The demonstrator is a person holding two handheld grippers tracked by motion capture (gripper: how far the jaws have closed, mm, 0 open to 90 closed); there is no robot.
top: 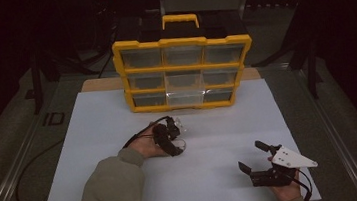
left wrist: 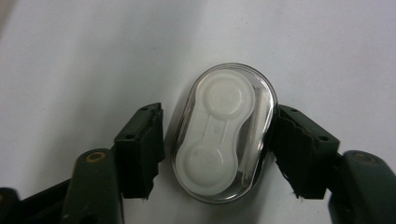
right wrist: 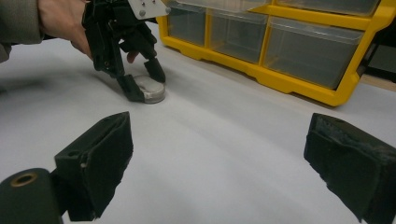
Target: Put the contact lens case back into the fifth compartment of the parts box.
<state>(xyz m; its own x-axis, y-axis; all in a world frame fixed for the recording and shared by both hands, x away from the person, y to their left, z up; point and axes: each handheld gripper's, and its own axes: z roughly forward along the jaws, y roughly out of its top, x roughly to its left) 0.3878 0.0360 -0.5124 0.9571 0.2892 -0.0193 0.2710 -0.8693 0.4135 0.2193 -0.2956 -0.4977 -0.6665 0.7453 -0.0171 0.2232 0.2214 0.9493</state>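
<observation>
A clear oval case (left wrist: pixel 223 133) with a white two-well contact lens holder inside lies flat on the white sheet (top: pixel 221 141). My left gripper (left wrist: pixel 219 149) points down over it with a jaw on each long side. The right-hand jaw touches the case and a thin gap shows at the left-hand jaw, so the gripper is open. In the right gripper view the same case (right wrist: pixel 152 89) rests on the sheet between the left gripper's fingertips (right wrist: pixel 131 91). My right gripper (top: pixel 250 156) hovers near the front right of the sheet, open wide and empty (right wrist: pixel 219 163).
A yellow organizer (top: pixel 180 42) with clear drawers stands upright at the back of the sheet, handle on top; its frame (right wrist: pixel 280 81) is close behind the case. A cable trails off the sheet's left side (top: pixel 29 181). The sheet's edges drop to a dark table.
</observation>
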